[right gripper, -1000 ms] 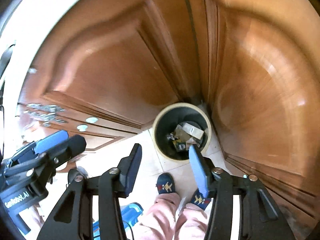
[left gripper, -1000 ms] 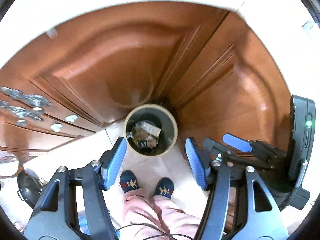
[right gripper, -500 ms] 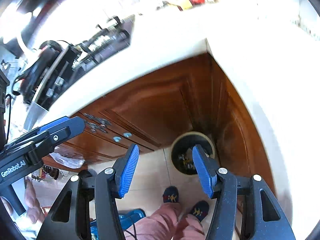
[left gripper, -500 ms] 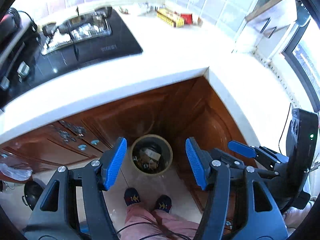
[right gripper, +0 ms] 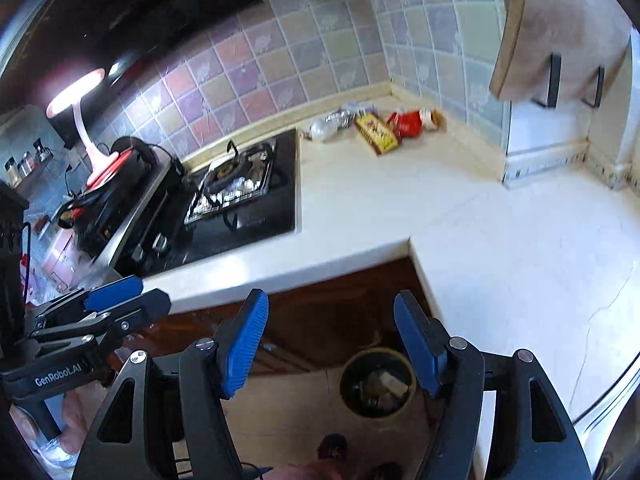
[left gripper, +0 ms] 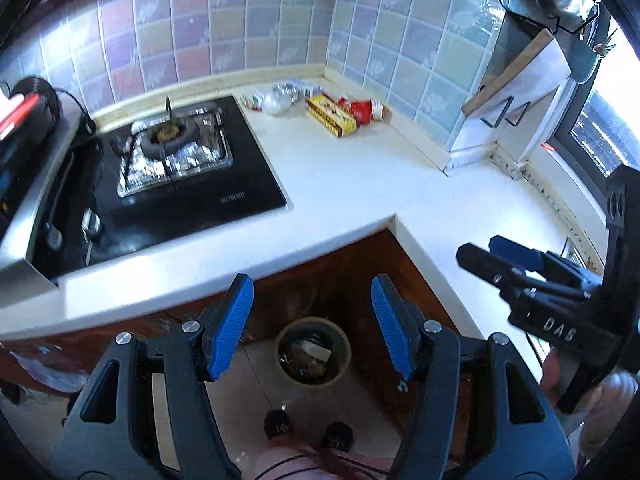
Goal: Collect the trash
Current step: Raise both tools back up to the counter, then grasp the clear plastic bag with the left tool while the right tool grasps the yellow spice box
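Black two-finger grippers with blue ribbed pads, held by a person in pink trousers

Left gripper point(left gripper: 312, 324) and right gripper point(right gripper: 332, 344) share black triangular-cutout frames, silver screw heads at the pivots and blue grooved pads point(left gripper: 232, 328); white lettering reads "DAS" on one body point(left gripper: 560, 334) and "GenRobot.AI" on the other point(right gripper: 58, 376); a thin black cable point(left gripper: 280, 466) crosses pink trousers point(left gripper: 300, 462) above dark patterned slippers point(left gripper: 278, 424)

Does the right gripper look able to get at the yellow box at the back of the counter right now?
Probably yes. The right gripper is open with nothing between its jaws, and bare counter lies between it and the yellow box, though the box is still far off.
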A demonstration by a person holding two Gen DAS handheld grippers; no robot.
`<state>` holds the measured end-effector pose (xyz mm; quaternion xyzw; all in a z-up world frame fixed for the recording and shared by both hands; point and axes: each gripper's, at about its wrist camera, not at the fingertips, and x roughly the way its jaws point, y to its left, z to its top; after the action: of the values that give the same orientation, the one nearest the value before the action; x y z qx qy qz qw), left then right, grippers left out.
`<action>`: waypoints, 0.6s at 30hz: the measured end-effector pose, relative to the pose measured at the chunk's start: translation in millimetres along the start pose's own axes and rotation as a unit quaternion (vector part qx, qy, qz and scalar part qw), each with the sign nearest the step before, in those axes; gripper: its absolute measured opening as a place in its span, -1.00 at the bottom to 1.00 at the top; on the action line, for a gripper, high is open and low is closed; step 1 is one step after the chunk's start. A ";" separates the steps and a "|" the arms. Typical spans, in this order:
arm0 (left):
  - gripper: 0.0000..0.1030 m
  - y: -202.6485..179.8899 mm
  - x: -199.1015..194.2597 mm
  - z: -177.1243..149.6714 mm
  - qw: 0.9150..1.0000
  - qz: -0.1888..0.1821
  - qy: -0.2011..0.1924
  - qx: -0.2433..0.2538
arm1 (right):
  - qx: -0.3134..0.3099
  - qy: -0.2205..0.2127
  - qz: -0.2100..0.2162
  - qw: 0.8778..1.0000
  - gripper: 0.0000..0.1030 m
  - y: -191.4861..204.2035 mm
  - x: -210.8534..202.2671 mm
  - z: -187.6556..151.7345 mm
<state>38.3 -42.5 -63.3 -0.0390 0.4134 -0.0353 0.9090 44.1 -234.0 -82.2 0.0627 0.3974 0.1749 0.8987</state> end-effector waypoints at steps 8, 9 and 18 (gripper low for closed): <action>0.14 14.7 -0.6 73.4 0.999 0.024 -0.014 0.026 | -0.029 -0.034 -0.020 0.999 0.33 3.6 -2.4 84.3; 0.14 19.3 3.7 85.4 0.999 0.023 -0.014 0.023 | -0.031 -0.037 -0.021 0.999 0.39 3.3 -0.4 97.3; 0.34 60.4 87.2 205.0 1.000 -0.007 0.001 0.020 | -0.041 -0.047 -0.067 0.996 0.54 -2.4 73.5 208.0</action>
<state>252.1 17.7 -0.3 -0.0241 0.4135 -0.0499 0.9088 243.7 -204.1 7.0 0.0069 0.3502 0.1276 0.9279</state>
